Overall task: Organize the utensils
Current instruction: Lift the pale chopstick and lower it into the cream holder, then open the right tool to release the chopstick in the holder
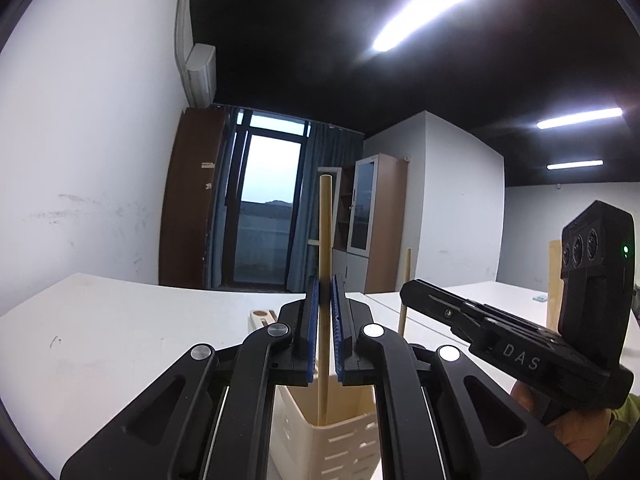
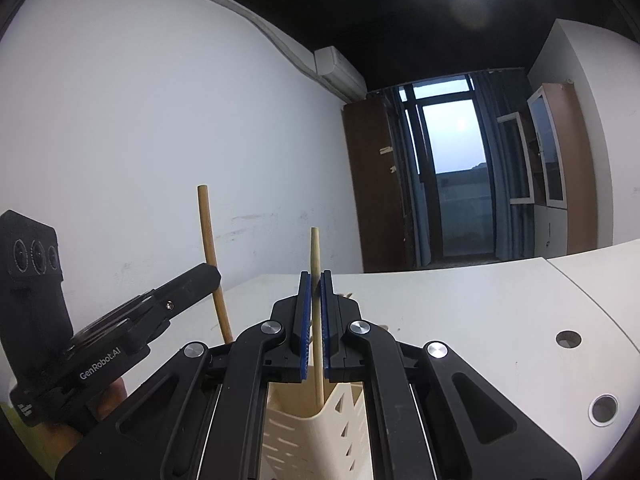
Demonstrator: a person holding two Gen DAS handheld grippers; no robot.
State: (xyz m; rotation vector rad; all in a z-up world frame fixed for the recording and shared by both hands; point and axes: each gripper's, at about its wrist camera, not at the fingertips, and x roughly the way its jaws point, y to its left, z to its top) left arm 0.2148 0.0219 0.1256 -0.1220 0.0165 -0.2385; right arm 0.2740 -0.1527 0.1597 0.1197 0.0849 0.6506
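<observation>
Two handheld black grippers are seen from their own cameras, side by side over a white desk [image 1: 120,332]. "DAS" is printed in pale letters on the side of the right gripper [image 2: 315,280], as seen from the left camera. "GenRobot.AI" is printed on the side of the left gripper [image 1: 324,280], as seen from the right camera. Each gripper is clenched on a thin, round, pale wooden chopstick between blue pads. The left chopstick [image 1: 324,240] and the right chopstick [image 2: 315,256] are held nearly upright, with their lower ends inside a cream plastic utensil holder [image 1: 336,444] with slotted walls, which is seen just below the grippers.
</observation>
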